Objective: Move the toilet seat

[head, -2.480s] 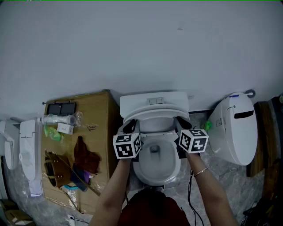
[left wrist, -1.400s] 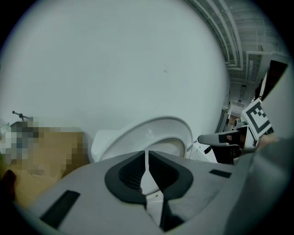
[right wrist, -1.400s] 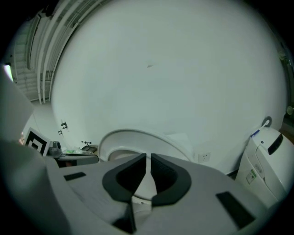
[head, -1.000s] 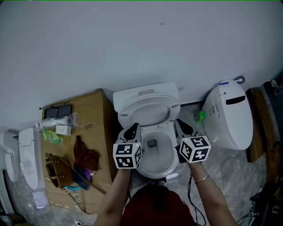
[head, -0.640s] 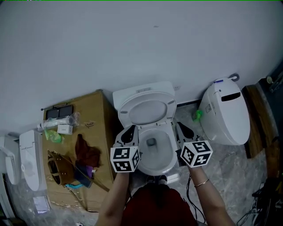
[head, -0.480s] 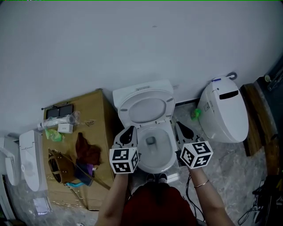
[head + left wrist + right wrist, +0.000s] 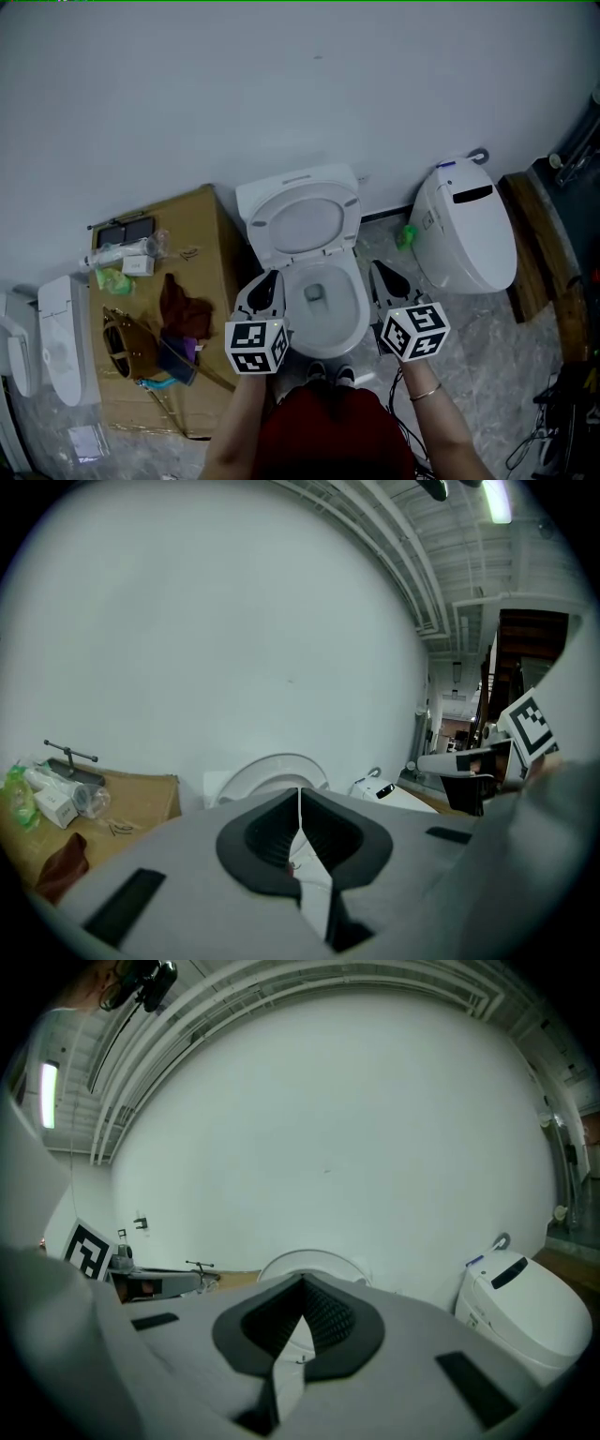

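The white toilet (image 7: 323,300) stands in the middle of the head view, against the wall. Its seat (image 7: 305,220) stands raised with the lid, leaning back on the tank, and the bowl rim is bare. My left gripper (image 7: 269,281) hangs shut beside the bowl's left front, touching nothing. On the bowl's right side, my right gripper (image 7: 380,274) is likewise shut and empty. In the left gripper view the shut gripper (image 7: 300,794) points toward the raised seat (image 7: 272,769). In the right gripper view the shut gripper (image 7: 302,1281) has the seat (image 7: 314,1262) just beyond its tips.
A second white toilet (image 7: 464,239) stands to the right, with a wooden piece (image 7: 527,246) beyond it. A cardboard sheet (image 7: 187,225) on the left carries a brown bag (image 7: 131,342), a bottle and small clutter. White toilet parts (image 7: 58,328) lie at the far left.
Earlier both grippers were at the seat's sides as it tipped up. Since then they have drawn back from the toilet toward me, and the seat stays up.
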Demonstrator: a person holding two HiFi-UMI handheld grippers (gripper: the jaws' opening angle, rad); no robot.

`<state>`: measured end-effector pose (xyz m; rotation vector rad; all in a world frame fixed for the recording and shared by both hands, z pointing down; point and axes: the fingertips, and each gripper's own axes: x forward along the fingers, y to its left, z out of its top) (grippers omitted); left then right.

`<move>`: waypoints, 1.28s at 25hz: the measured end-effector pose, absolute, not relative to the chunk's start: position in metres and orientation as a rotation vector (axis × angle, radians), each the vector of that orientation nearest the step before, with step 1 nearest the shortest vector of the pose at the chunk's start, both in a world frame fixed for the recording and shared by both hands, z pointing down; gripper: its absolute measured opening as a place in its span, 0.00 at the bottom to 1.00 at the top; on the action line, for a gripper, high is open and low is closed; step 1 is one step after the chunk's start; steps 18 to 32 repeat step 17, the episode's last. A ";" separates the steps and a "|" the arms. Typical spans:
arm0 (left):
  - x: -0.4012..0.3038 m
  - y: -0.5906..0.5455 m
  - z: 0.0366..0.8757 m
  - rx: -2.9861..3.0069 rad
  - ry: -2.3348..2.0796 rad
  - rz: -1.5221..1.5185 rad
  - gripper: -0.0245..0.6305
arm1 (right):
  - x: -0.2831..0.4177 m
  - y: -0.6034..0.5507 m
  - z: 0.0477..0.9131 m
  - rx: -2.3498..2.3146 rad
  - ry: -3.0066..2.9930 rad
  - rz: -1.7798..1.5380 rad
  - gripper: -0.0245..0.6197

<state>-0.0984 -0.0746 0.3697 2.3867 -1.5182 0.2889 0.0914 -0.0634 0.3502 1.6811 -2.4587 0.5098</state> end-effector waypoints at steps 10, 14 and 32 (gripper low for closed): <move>-0.097 -0.039 0.355 2.396 -1.556 0.284 0.09 | 0.100 -0.030 0.338 1.648 -2.484 0.454 0.06; -0.091 -0.022 0.345 2.400 -1.580 0.275 0.09 | 0.108 -0.014 0.334 1.630 -2.496 0.455 0.06; -0.083 -0.010 0.337 2.401 -1.592 0.264 0.09 | 0.118 -0.001 0.328 1.631 -2.509 0.457 0.06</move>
